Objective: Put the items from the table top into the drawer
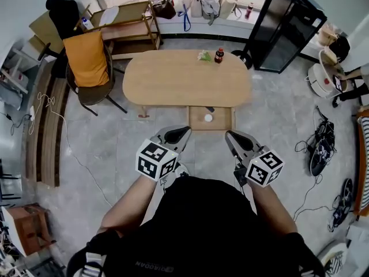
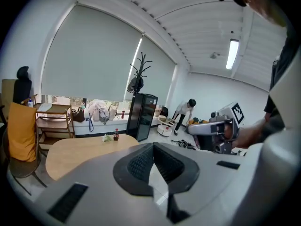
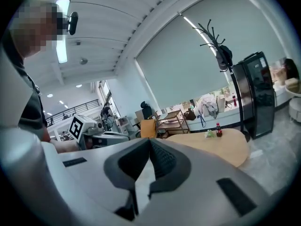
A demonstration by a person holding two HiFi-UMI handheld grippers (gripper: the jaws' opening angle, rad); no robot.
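Observation:
An oval wooden table (image 1: pixel 173 82) stands ahead of me. Near its far edge are a small dark bottle with a red cap (image 1: pixel 219 55) and a green-and-white item (image 1: pixel 204 55). Under the near edge an open drawer (image 1: pixel 197 120) holds a small white round thing (image 1: pixel 208 118) and a dark thing (image 1: pixel 210 109). My left gripper (image 1: pixel 183 133) and right gripper (image 1: pixel 230 136) hover side by side in front of the drawer, raised near my body, both shut and empty. The bottle (image 2: pixel 115 135) shows far off beyond the shut left gripper (image 2: pixel 153 147). It also shows (image 3: pixel 218 130) past the right gripper (image 3: pixel 150 142).
A chair draped in orange cloth (image 1: pixel 86 62) stands left of the table, and a wooden shelf (image 1: pixel 130 25) behind it. A black cabinet (image 1: pixel 285 30) is at the back right. Cables and shoes (image 1: pixel 320 149) lie on the floor at right. A person (image 2: pixel 183 112) bends over beyond the cabinet.

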